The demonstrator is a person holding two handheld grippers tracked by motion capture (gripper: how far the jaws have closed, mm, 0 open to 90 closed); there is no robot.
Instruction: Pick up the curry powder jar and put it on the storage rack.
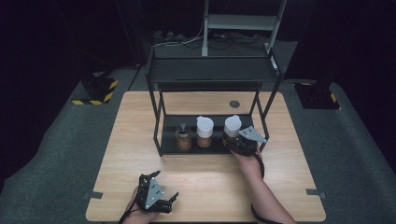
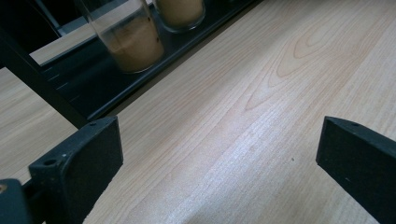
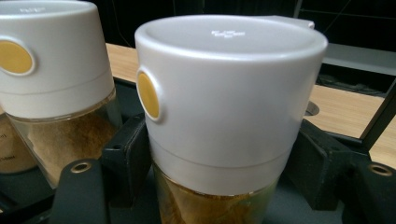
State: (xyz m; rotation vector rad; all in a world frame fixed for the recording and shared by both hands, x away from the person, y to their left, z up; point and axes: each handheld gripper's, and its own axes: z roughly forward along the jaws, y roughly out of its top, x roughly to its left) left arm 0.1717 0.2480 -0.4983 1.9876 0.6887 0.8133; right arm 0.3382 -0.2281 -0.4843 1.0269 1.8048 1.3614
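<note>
Three spice jars stand in a row on the lower shelf (image 1: pixel 169 140) of a black rack. The right jar (image 1: pixel 232 125) (image 3: pixel 224 93) has a white cap with a yellow button and brown powder in its glass body. My right gripper (image 1: pixel 232 139) (image 3: pixel 217 154) is shut on it, one black jaw pressing each side of the glass just under the cap. A matching jar (image 1: pixel 204 127) (image 3: pixel 51 60) stands close beside it. My left gripper (image 1: pixel 164 185) (image 2: pixel 219 154) rests open over bare wood near the table's front edge, nothing between its jaws.
The third jar (image 1: pixel 183 138) (image 2: pixel 135 42) at the left has a dark top. The rack's upper shelf (image 1: pixel 212 70) overhangs the jars, and its posts (image 1: pixel 157 130) flank the lower shelf. The wooden table (image 1: pixel 210 182) has a round hole (image 1: pixel 234 104) behind the rack.
</note>
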